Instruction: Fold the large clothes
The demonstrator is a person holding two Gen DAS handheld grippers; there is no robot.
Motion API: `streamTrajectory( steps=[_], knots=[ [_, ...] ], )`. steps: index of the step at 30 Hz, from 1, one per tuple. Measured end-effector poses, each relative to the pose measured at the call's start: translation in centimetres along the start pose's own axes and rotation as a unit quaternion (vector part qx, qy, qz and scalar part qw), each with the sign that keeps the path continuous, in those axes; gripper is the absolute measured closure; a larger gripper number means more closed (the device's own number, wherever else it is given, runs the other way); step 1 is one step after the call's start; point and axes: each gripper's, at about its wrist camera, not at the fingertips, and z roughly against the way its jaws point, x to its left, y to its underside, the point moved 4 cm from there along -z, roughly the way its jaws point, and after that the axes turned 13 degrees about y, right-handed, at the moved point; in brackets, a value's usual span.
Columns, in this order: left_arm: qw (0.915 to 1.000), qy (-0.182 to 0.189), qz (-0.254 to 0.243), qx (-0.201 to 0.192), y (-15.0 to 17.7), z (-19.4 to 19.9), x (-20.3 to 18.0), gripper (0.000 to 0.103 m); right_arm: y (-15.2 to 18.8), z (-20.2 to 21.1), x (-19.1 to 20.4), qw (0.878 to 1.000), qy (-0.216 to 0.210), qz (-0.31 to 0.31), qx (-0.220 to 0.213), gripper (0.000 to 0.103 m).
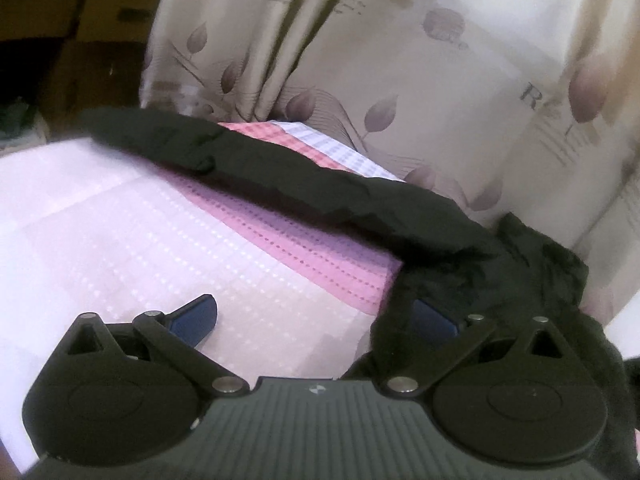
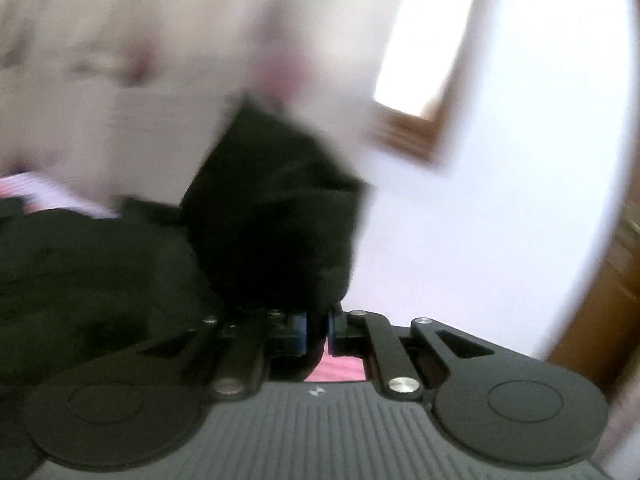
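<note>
A large black garment (image 1: 304, 184) lies in a long band across the pink and white checked bed cover (image 1: 120, 240). My left gripper (image 1: 316, 316) is open just above the cover; its right blue finger (image 1: 434, 316) is partly draped by the black fuzzy cloth, its left finger (image 1: 196, 316) is bare. In the blurred right wrist view my right gripper (image 2: 318, 330) is shut on a bunch of the black garment (image 2: 276, 216), which rises in front of it; more black cloth lies to the left.
A beige flowered curtain (image 1: 400, 60) hangs behind the bed. Brown cardboard boxes (image 1: 80, 20) stand at the far left. In the right wrist view there is a white wall (image 2: 500, 200), a wooden frame (image 2: 412, 136) and brown wood (image 2: 600, 320) at the right.
</note>
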Motion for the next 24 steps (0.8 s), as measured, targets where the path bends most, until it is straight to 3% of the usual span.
streamTrajectory(
  steps=[5,10,14,16,18,21,23,24],
  knots=[
    [0.9996,-0.008,-0.026,0.002,0.2,0.0,-0.8,0.001,5.7,-7.7,-9.6,0.99,0.083,-0.061,0.099,0.095],
    [0.9969,-0.019,-0.076,0.006,0.3,0.3,-2.2,0.001,11.8,-14.0,-13.0,0.969,0.126,-0.114,0.178,0.095],
    [0.992,-0.028,-0.123,0.009,0.3,1.1,-3.4,0.001,15.7,-16.6,-13.8,0.958,0.121,-0.153,0.211,0.094],
    [0.9905,-0.028,-0.134,0.008,0.0,1.7,-3.6,0.0,16.5,-16.4,-14.5,0.947,0.125,-0.202,0.215,0.081],
    [0.9899,-0.026,-0.139,0.009,-0.4,2.6,-3.4,0.0,15.9,-14.7,-15.8,0.938,0.126,-0.254,0.197,0.059],
    [0.9914,-0.013,-0.128,0.026,-0.9,3.7,-2.5,0.0,14.8,-8.6,-15.8,0.946,0.088,-0.285,0.13,0.036],
    [0.9921,-0.009,-0.119,0.039,-0.8,4.4,-1.7,0.0,14.2,-3.5,-14.7,0.948,-0.017,-0.289,0.13,0.025],
    [0.9922,-0.006,-0.115,0.048,-0.7,4.7,-1.2,0.001,14.2,-1.6,-12.9,0.943,-0.086,-0.286,0.146,0.023]
  ],
)
